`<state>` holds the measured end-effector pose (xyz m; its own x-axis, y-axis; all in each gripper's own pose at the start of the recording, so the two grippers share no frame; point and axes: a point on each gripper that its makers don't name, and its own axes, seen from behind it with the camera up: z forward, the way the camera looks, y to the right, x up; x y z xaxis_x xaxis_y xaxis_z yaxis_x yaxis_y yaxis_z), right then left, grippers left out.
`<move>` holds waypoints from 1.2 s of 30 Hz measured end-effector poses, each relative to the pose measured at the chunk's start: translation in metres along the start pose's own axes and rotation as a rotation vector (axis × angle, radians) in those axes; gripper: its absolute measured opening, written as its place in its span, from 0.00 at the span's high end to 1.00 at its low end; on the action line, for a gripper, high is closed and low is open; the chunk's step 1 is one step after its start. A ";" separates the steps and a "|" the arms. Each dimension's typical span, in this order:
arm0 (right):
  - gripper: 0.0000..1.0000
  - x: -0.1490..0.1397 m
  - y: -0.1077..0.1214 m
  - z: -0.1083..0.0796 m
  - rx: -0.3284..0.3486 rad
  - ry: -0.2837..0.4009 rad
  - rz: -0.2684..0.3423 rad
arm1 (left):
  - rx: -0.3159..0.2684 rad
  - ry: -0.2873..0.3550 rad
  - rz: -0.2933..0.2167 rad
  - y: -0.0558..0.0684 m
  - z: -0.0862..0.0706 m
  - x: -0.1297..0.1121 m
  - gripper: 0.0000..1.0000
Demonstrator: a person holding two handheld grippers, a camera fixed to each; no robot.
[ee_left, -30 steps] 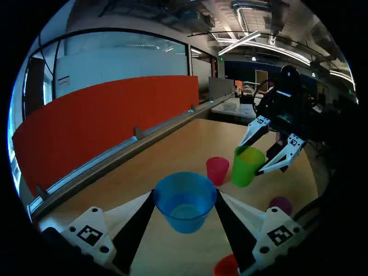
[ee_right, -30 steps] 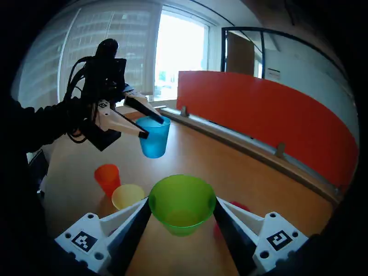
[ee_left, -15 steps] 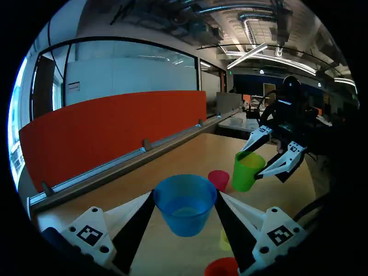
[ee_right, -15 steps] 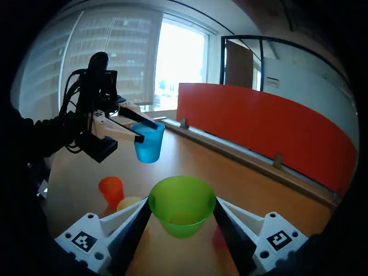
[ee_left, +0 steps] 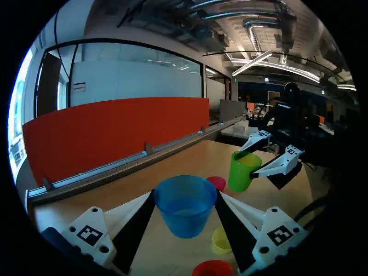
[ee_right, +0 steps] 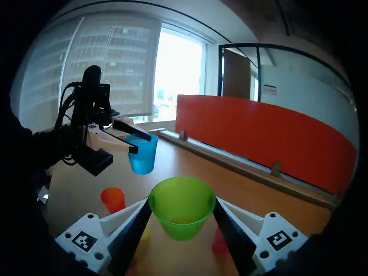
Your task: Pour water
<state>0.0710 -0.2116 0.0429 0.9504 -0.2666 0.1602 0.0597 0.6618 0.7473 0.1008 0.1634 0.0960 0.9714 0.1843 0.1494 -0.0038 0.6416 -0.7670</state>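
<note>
In the left gripper view the pink cup (ee_left: 216, 182) just left of the green cup (ee_left: 242, 171) shows only its rim, the rest behind the blue cup (ee_left: 185, 209). Below the green cup, a yellow cup (ee_left: 219, 241) is partly covered by a finger of the left gripper (ee_left: 185, 198), and an orange cup (ee_left: 212, 268) is cut by the lower edge. In the right gripper view, yellow and pink slivers flank the green cup's base behind the fingers of the right gripper (ee_right: 182, 202).

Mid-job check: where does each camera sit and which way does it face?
Left gripper view: rides the left gripper, looks past its blue cup at the right gripper across the table.
Right gripper view: rides the right gripper, looks over its green cup at the left gripper, a dark sleeve and windows.
Shared: both cups, both grippers, the orange partition.
</note>
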 end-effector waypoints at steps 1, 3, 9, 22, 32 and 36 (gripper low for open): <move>0.07 0.001 0.000 0.000 -0.002 0.006 0.001 | 0.000 0.003 -0.002 0.000 -0.001 0.001 0.12; 0.07 0.002 0.001 0.000 -0.006 0.019 0.005 | 0.001 0.008 -0.007 0.001 -0.003 0.002 0.12; 0.07 0.011 0.003 -0.003 -0.015 0.058 0.007 | 0.008 0.018 -0.008 0.002 -0.009 0.008 0.12; 0.07 0.024 0.004 -0.007 -0.018 0.117 0.003 | 0.011 0.038 -0.011 0.007 -0.016 0.019 0.12; 0.07 0.030 0.004 -0.006 -0.024 0.138 -0.014 | 0.009 0.044 -0.010 0.011 -0.018 0.021 0.12; 0.07 0.035 0.003 -0.006 -0.026 0.148 -0.013 | 0.006 0.047 -0.012 0.012 -0.019 0.022 0.12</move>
<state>0.1060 -0.2144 0.0463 0.9841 -0.1698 0.0523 0.0779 0.6771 0.7317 0.1266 0.1612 0.0780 0.9815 0.1417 0.1291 0.0066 0.6483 -0.7614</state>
